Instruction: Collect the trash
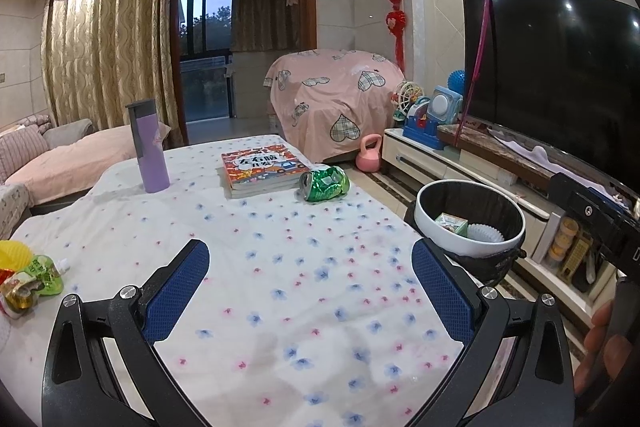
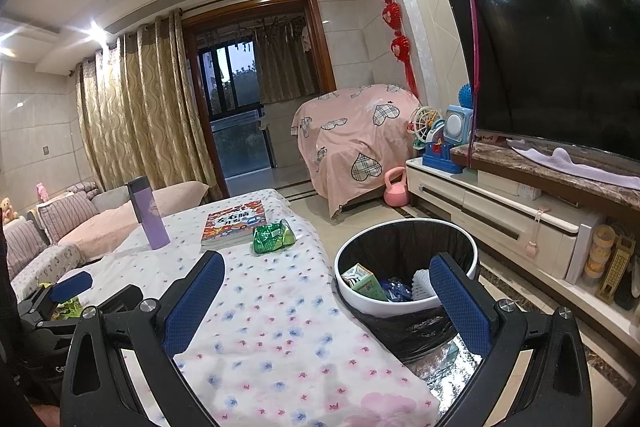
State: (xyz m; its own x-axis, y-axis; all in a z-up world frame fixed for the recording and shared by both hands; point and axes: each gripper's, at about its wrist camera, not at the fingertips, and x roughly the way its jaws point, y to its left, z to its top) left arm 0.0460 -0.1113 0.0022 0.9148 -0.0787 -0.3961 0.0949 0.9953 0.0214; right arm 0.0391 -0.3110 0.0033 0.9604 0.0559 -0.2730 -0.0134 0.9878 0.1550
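Observation:
A crushed green can (image 1: 324, 183) (image 2: 273, 235) lies on the flowered tablecloth (image 1: 280, 287) beside a stack of books. Green and gold wrappers (image 1: 30, 279) sit at the table's left edge. A white-rimmed trash bin (image 1: 470, 223) (image 2: 406, 263) with a black liner stands on the floor right of the table, holding a small green carton (image 2: 362, 281), a blue wrapper and white paper cups. My left gripper (image 1: 310, 277) hovers open over the cloth, nothing between its fingers. My right gripper (image 2: 326, 293) is open too, over the table edge and the bin's rim.
A purple flask (image 1: 149, 147) and the books (image 1: 260, 169) stand at the table's far side. A TV (image 1: 560, 75) sits on a low cabinet (image 1: 460, 163) at right. A sofa (image 1: 60, 155) lies left, a pink kettlebell (image 1: 370, 155) on the floor beyond.

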